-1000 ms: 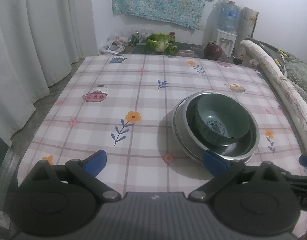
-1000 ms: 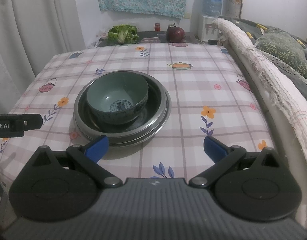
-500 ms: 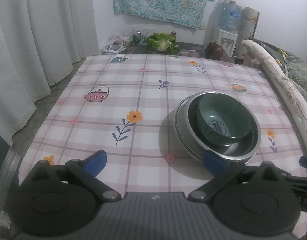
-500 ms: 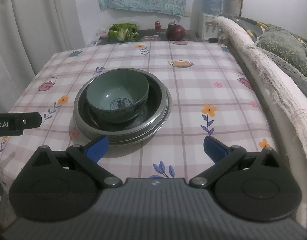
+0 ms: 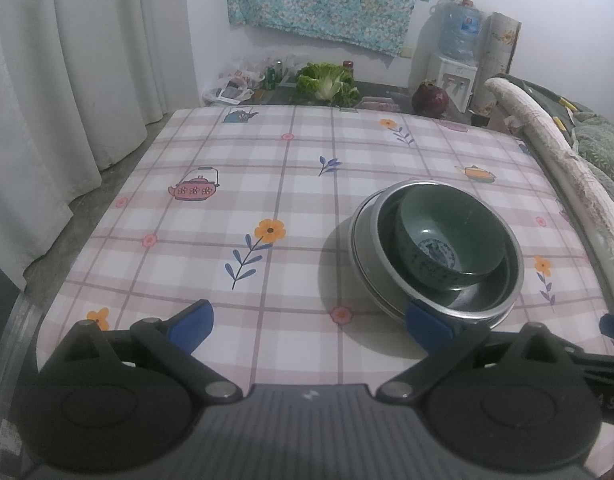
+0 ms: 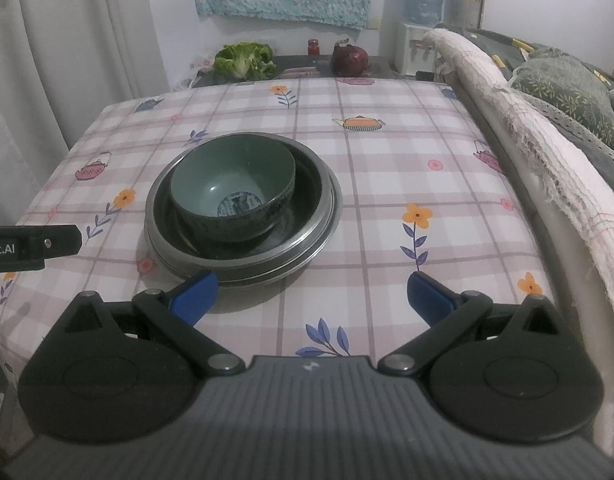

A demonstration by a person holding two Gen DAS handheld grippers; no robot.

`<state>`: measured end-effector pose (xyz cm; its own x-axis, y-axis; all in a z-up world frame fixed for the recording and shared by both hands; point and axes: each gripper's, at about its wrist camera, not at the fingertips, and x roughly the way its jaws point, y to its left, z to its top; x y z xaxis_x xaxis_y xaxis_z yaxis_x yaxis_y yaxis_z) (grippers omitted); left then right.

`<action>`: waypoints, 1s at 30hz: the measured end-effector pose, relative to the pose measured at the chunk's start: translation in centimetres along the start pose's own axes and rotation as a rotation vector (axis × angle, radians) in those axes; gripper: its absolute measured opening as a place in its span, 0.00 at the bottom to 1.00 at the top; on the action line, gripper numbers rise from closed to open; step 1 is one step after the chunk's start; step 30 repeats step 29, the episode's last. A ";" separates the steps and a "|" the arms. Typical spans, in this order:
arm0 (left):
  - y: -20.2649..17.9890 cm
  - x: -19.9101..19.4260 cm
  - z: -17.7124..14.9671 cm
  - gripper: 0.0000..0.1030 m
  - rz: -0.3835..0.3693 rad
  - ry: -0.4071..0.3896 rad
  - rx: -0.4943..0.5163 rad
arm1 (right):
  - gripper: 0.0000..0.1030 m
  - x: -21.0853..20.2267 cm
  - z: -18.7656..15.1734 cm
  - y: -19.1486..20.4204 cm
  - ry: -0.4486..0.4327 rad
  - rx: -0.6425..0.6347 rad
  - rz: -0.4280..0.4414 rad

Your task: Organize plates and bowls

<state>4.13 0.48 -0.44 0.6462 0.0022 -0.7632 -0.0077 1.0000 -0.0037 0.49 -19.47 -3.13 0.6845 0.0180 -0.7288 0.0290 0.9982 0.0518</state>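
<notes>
A green ceramic bowl [image 5: 451,240] sits inside stacked steel plates [image 5: 363,240] on the checked tablecloth. The bowl [image 6: 235,188] and the plates [image 6: 327,216] also show in the right wrist view, just ahead and left of centre. My left gripper [image 5: 309,326] is open and empty at the table's near edge, left of the stack, its right fingertip overlapping the plates' rim in view. My right gripper [image 6: 311,296] is open and empty, just short of the stack. The left gripper's side [image 6: 31,246] shows at the left edge of the right wrist view.
The table [image 5: 227,208] has a plaid cloth with teapot and flower prints. A sofa with a blanket [image 6: 547,148] runs along the right side. A cabbage [image 5: 327,82], a dark round vegetable [image 6: 350,60] and a water dispenser [image 5: 453,64] stand beyond the far edge. Curtains [image 5: 67,80] hang at left.
Both grippers have drawn back and risen slightly from the stack. Bowl and plates have not moved.
</notes>
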 end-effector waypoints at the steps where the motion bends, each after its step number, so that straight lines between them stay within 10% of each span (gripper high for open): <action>1: 0.0 0.0 0.0 1.00 0.001 0.002 0.000 | 0.99 0.0 0.0 0.0 0.000 0.000 0.000; 30: 0.0 0.1 0.0 1.00 0.003 0.004 -0.001 | 0.99 0.3 -0.1 0.0 0.009 0.002 -0.002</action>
